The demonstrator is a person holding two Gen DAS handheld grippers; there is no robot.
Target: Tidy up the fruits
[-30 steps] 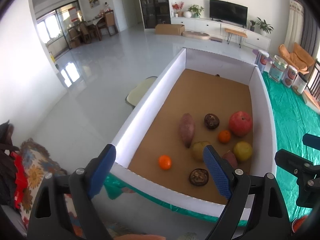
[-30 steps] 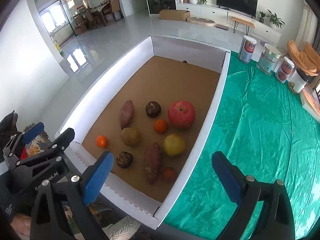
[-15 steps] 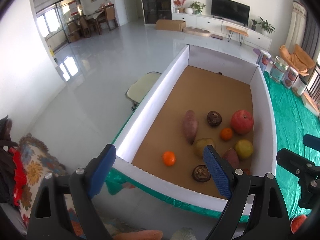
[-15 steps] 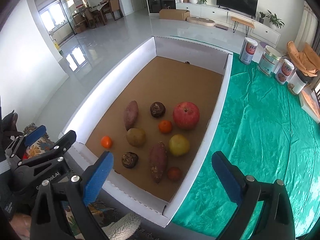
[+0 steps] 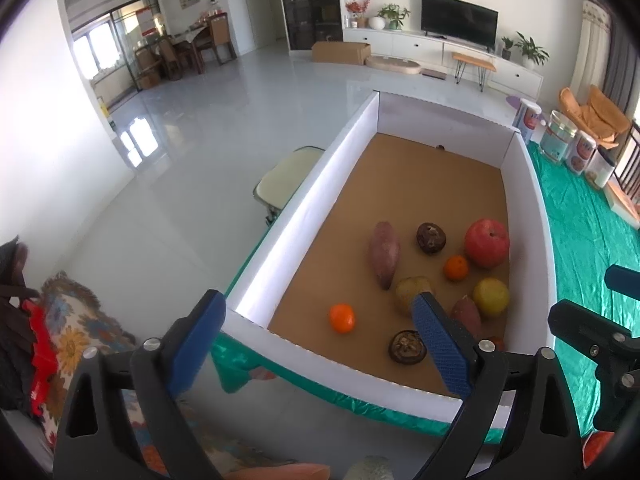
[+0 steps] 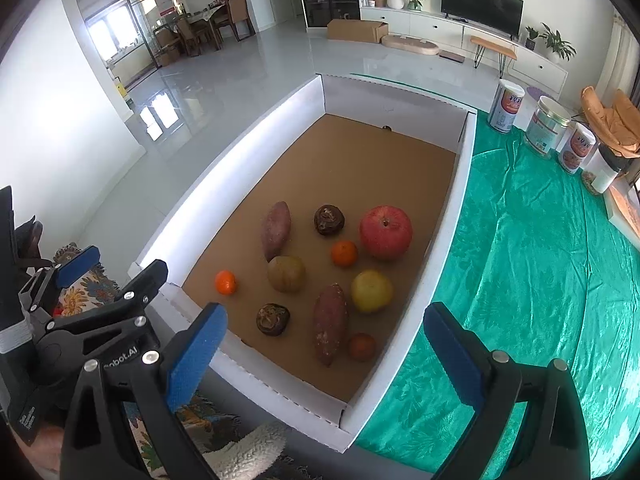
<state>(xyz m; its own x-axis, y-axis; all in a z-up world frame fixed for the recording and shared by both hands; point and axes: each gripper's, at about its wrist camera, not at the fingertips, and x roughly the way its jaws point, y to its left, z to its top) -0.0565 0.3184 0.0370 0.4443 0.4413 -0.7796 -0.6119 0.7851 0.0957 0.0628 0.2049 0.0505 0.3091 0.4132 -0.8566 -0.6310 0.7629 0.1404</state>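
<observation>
A white-walled cardboard box holds the produce: a red apple, a yellow fruit, two small oranges, two sweet potatoes, a brownish pear-like fruit, two dark shrivelled fruits and a small reddish fruit. My right gripper is open and empty above the box's near end. My left gripper is open and empty over the box's near left corner; it also shows in the right wrist view.
The box sits on a green cloth. Several tins stand at the far right of the cloth. A patterned cushion lies below left. A pale stool stands beside the box's left wall.
Both grippers have drawn back and up a little, so the box and fruit appear slightly farther away. Nothing was picked up and both grippers stayed open.
</observation>
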